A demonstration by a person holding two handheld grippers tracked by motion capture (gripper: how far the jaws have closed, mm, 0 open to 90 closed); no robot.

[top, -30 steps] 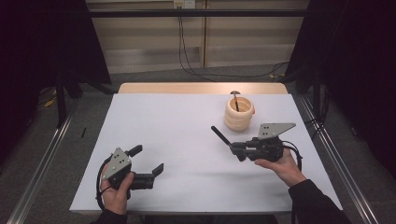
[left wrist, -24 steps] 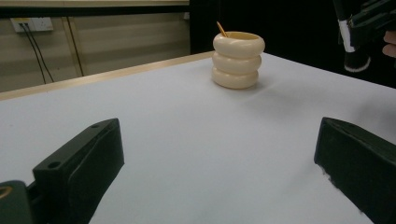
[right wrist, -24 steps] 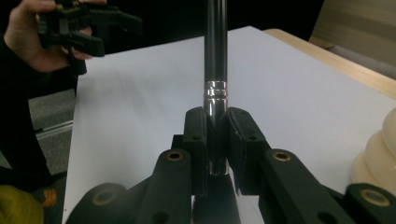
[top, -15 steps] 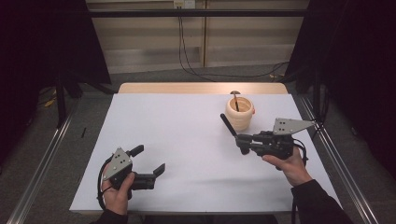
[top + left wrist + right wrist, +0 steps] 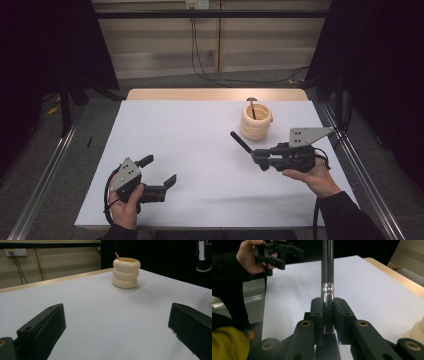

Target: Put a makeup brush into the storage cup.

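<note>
While the black rod [image 5: 327,270], a slim tool with a silver band part-way along it, sits clamped between the jaws of the right gripper [image 5: 262,159], it is off the table and slants up and away from the jaw tips toward the far left in the high view. Its free end hangs in the air just short of the cream ringed pot [image 5: 256,121], not touching it. In the right gripper view the two pads press on the shaft just below the silver band; the grip looks square and firm.

The pot stands upright just beyond that gripper's jaws, toward the far side of the white table [image 5: 200,150]. One thin stick [image 5: 253,109] already leans inside it, its top showing above the rim; what kind of tool it is I cannot tell.

Left gripper [image 5: 159,173]: jaws spread wide, nothing between them, resting low at the near left edge, well apart from pot and rod. In its own view the pot [image 5: 126,273] lies far ahead, between the two jaws.

Judgement on progress: pick-up appears done, rod is carried. Left to do, as it looks: bring the rod over the pot mouth, tip it more upright, lower it in beside the stick, let go. Roughly mid-way. Nothing else on the table to collect.
</note>
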